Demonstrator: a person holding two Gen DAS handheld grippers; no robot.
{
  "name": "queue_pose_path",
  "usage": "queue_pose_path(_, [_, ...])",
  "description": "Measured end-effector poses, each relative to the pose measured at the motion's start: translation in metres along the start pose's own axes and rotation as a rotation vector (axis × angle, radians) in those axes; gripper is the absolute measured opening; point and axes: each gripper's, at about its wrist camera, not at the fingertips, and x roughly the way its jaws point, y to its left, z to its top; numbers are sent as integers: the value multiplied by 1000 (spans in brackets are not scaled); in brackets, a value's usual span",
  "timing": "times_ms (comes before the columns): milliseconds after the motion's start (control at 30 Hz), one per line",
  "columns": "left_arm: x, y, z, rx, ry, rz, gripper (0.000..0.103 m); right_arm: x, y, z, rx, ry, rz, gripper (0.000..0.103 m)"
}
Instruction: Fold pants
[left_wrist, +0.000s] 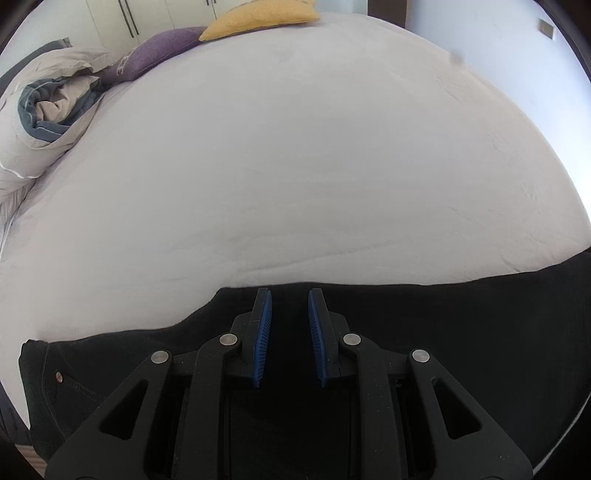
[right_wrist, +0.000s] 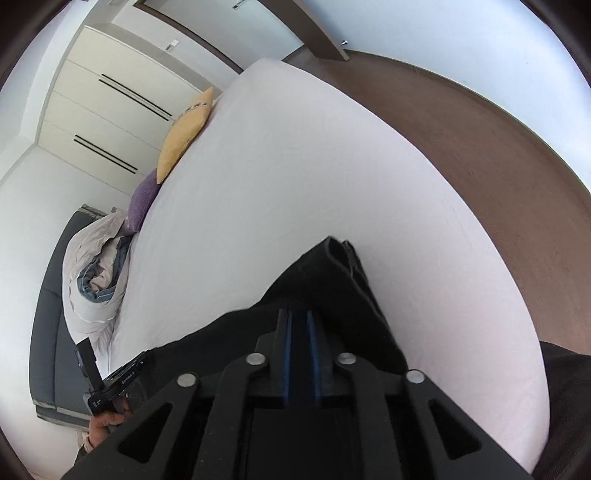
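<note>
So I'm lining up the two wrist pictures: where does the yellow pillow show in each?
Left wrist view: the yellow pillow lies at the top edge, just left of centre, at the far side of the bed.
Right wrist view: the yellow pillow sits upper left, standing on end along the bed's left edge.
Shared landmark: the purple pillow right beside it.
</note>
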Motion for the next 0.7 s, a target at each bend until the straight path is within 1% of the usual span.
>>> queue_pose_path(67, [-18, -7, -10, 14, -25, -39, 20, -10, 19, -21, -42, 51, 183, 33])
queue_pose_path(100, [-27, -15, -18, 29, -35, -56, 20, -8, 32, -33, -71, 83, 246, 49])
queue_pose_path(133, [-34, -25, -29, 47, -38, -66, 20, -6, 39, -45, -95, 112, 289, 59])
queue_pose_path(167, [-37, -37, -38, 75, -30, -76, 20, 2, 45, -56, -108, 142, 320, 60])
queue_pose_path(200, [-38, -46, -44, 99, -16, -80, 20, 13, 45, -66, -102, 178, 313, 60])
queue_pose_path(233, [-36, -52, -54, 118, 3, -77, 20, 25, 40, -74, -77, 220, 269, 59])
queue_pose_path(267, [-35, -55, -64, 126, 16, -70, 20, 35, 30, -81, -50, 262, 210, 52])
queue_pose_path(300, [-36, -54, -75, 125, 8, -65, 20, 36, 21, -87, -50, 260, 181, 23])
queue_pose_path(333, [-39, -50, -83, 114, -10, -70, 20, 28, 9, -89, -47, 250, 148, 6])
queue_pose_path(367, [-44, -43, -91, 96, -11, -77, 20, 19, -7, -87, -19, 241, 134, 2])
queue_pose_path(400, [-48, -32, -97, 64, -9, -87, 20, 8, -19, -86, 10, 214, 120, 0])
queue_pose_path(467, [-52, -7, -108, 4, -2, -71, 20, -25, -47, -80, 62, 124, 69, 0])
queue_pose_path(533, [-57, 24, -119, -62, 3, -12, 20, -54, -63, -76, 78, 56, 8, 0])
queue_pose_path(567, [-59, 38, -124, -96, 12, 14, 20, -69, -64, -72, 71, 32, 8, 3])
queue_pose_path(600, [-63, 53, -128, -132, 16, 36, 20, -81, -58, -72, 54, 8, 5, 15])
queue_pose_path(633, [-68, 64, -132, -159, 11, 30, 20, -89, -48, -72, 29, -16, 25, 23])
queue_pose_path(667, [-73, 71, -134, -174, 5, 36, 20, -90, -36, -73, 5, -20, 79, 27])
queue_pose_path(700, [-78, 75, -135, -178, -7, 51, 20, -89, -26, -75, -15, -4, 143, 33])
